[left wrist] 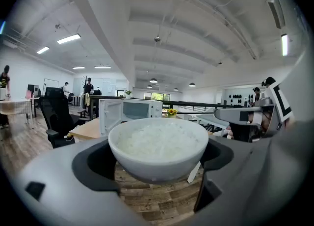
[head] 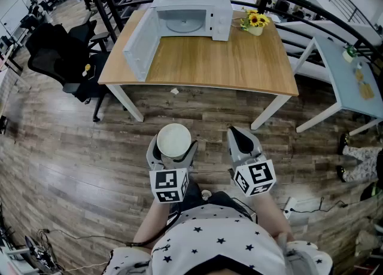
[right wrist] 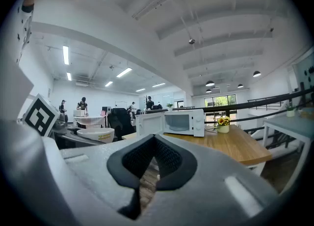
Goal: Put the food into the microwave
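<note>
well, the left gripper [head: 173, 143] clamps the bowl of rice [left wrist: 158, 144] with jaws spread wide; the right gripper [head: 240, 139] is closed on nothing. carry the bowl level to the open microwave [head: 190, 14] at 12 o'clock, clearing its door [head: 142, 43] at 11.

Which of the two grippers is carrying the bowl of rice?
The left gripper: its jaws clasp the white bowl of rice on both sides. The right gripper is shut, with nothing between its jaws.
</note>
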Tool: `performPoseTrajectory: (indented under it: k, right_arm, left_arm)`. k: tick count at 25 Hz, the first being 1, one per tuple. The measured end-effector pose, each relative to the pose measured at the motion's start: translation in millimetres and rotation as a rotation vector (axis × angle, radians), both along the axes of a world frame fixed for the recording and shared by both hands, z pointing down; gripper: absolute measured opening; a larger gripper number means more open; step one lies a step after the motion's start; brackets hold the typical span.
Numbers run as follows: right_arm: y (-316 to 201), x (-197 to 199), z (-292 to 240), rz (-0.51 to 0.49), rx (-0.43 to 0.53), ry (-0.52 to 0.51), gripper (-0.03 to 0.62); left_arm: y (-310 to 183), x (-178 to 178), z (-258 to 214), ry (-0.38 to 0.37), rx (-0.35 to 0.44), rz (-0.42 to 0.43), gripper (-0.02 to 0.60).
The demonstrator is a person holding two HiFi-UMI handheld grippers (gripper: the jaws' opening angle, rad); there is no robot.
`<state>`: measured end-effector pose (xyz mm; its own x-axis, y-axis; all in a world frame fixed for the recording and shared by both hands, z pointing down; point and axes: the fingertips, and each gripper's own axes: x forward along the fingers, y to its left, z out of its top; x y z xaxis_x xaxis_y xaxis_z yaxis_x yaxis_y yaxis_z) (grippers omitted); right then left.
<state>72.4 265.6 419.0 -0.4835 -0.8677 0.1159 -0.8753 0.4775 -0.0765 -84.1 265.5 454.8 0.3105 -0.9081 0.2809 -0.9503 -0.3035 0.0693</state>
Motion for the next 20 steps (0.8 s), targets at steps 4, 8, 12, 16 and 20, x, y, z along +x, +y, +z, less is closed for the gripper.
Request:
performPoseTrajectory:
  k: [4, 8, 12, 16, 20]
  right_arm:
    - [25, 3, -2, 0.011, 0.002, 0.001, 0.005]
    - [40, -2, -6, -0.001, 0.011, -0.005, 0.005]
    - [47, -5, -11, -0.023, 0.024, -0.001, 0.005]
    - [53, -8, -11, -0.057, 0.024, -0.027, 0.005]
    - [60, -4, -6, -0.076, 0.009, -0.038, 0.005]
  left_arm:
    - [22, 1, -8, -0.002, 0.009, 0.018, 0.489]
    - [34, 2, -14, 0.005, 0.019, 0.023, 0.489]
    - [41, 4, -19, 0.012, 0.028, 0.020, 0.489]
    - [44, 5, -22, 0.023, 0.036, 0.015, 0.489]
    - [49, 11, -21, 0.030, 0.039, 0.014, 0.489]
